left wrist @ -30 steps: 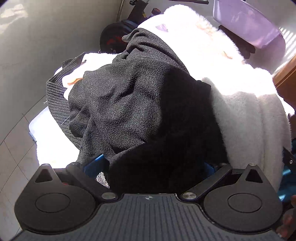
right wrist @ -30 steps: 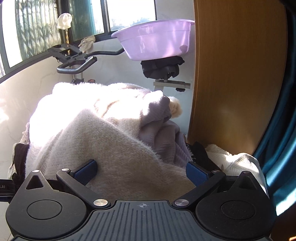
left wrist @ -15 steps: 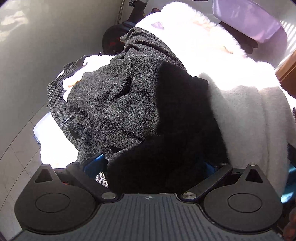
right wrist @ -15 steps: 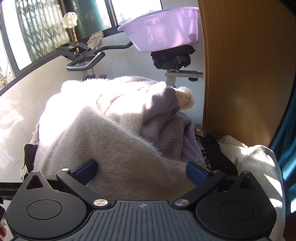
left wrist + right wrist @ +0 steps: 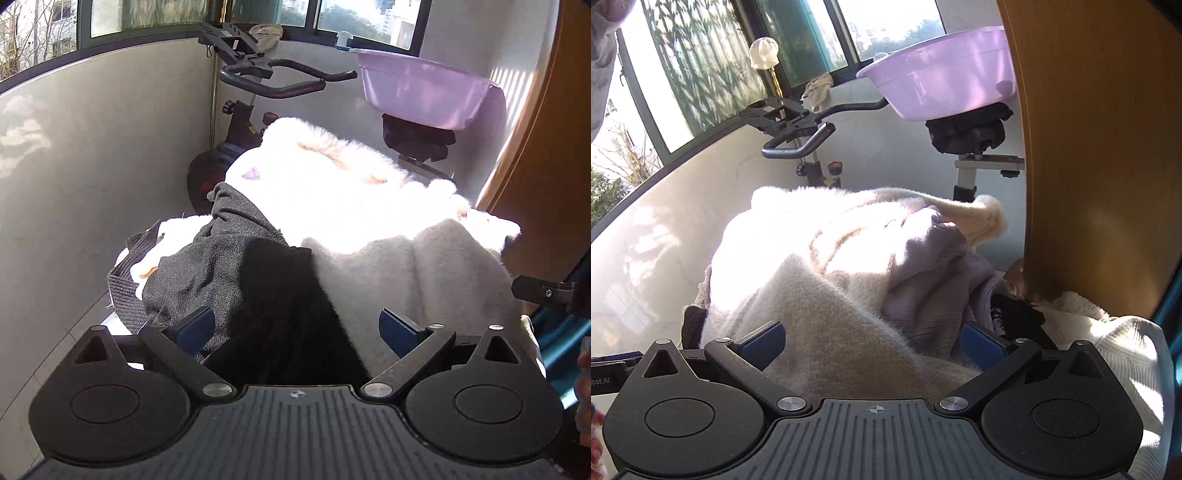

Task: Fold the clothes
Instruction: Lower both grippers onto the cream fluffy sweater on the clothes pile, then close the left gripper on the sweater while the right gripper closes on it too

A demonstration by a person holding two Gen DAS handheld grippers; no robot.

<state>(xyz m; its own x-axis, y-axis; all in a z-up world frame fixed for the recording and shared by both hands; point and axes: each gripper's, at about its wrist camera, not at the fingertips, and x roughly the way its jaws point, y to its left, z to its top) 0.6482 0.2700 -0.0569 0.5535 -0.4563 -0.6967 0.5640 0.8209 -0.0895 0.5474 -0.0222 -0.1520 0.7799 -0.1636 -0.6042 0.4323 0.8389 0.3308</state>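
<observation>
Left wrist: the left gripper (image 5: pixel 295 328) is spread wide, the dark fleece (image 5: pixel 236 273) dead ahead between its fingers, unpinched; cream sweater (image 5: pixel 417 273) beside it; exercise bike (image 5: pixel 266 77) behind.
Right wrist: the right gripper (image 5: pixel 873 345), spread, straddles that sweater; lilac top (image 5: pixel 934 280) crowds its right finger.

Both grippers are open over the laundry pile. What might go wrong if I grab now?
The left gripper straddles both the dark grey fleece and the cream fuzzy garment, so closing may pinch two pieces. The right gripper sits over cream fabric overlapped by a lilac knit; lifting may drag it along.
</observation>
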